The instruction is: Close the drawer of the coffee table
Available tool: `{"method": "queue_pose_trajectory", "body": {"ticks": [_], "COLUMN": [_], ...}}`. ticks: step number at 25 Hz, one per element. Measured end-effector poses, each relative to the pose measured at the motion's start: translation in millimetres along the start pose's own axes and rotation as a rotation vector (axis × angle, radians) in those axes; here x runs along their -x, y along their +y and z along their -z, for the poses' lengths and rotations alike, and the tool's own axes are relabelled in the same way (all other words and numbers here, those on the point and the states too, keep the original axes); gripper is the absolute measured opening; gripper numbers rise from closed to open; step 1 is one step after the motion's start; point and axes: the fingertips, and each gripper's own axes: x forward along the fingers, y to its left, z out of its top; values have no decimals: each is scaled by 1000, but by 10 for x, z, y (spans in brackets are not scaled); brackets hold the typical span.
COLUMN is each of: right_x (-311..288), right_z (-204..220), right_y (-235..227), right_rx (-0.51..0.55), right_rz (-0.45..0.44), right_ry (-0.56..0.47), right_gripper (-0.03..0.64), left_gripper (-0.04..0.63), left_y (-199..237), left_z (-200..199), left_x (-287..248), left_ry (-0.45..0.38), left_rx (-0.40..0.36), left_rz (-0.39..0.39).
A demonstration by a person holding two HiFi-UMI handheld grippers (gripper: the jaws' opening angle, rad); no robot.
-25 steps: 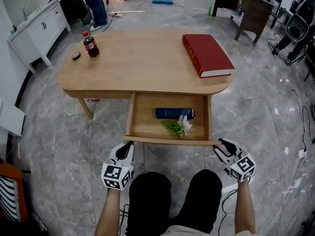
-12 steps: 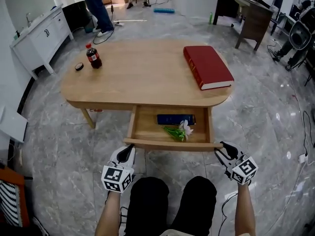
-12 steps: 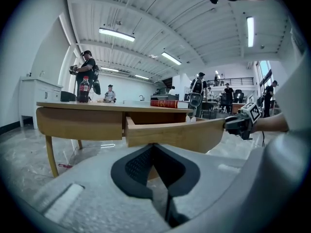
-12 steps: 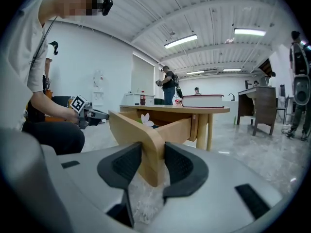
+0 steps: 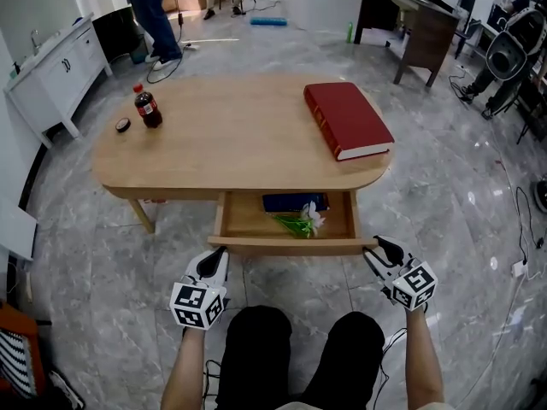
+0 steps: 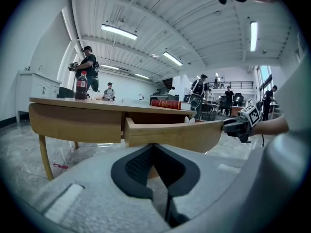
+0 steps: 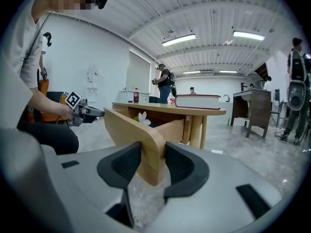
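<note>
The wooden coffee table (image 5: 222, 143) has its drawer partly out at the near side. Inside lie a blue book (image 5: 295, 202) and a white flower (image 5: 309, 219). My left gripper (image 5: 215, 259) sits at the left end of the drawer front (image 5: 291, 245). In the left gripper view its jaws (image 6: 153, 147) are shut, tips just below the drawer front (image 6: 170, 136). My right gripper (image 5: 373, 248) is at the right end. In the right gripper view it (image 7: 153, 152) holds the rounded corner of the drawer front (image 7: 131, 125) between its pads.
On the tabletop lie a red book (image 5: 346, 118), a cola bottle (image 5: 147, 107) and its cap (image 5: 123, 125). A white cabinet (image 5: 51, 67) stands left, a dark desk (image 5: 410, 15) back right. A person (image 5: 149, 7) stands beyond the table. My knees (image 5: 299, 348) are below.
The drawer has slid further in under the tabletop, showing less of its inside. Both grippers have moved forward with its front panel.
</note>
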Motion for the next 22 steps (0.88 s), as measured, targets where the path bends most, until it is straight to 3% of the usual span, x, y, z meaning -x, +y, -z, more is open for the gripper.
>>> {"method": "queue_pose_trajectory", "body": {"ticks": [13,18,22], "right_x": [-185,-261,-319], "right_z": [-56,-66,-106], "right_y": [-237,-316,-392], "right_rx": [-7,-39,-42], "right_rz": [182,172,185], "right_ry": [29,14,29], "right_gripper": [172,177,176], "left_gripper": [9,9,9], "left_y": [112,164,188], "left_z": [-86,-118,-161], "left_x": [-281,-351,-437], "left_ry": [-24,-42,-1], "left_rx": [7,14,-17], "left_rz": [-9,-12,-11]}}
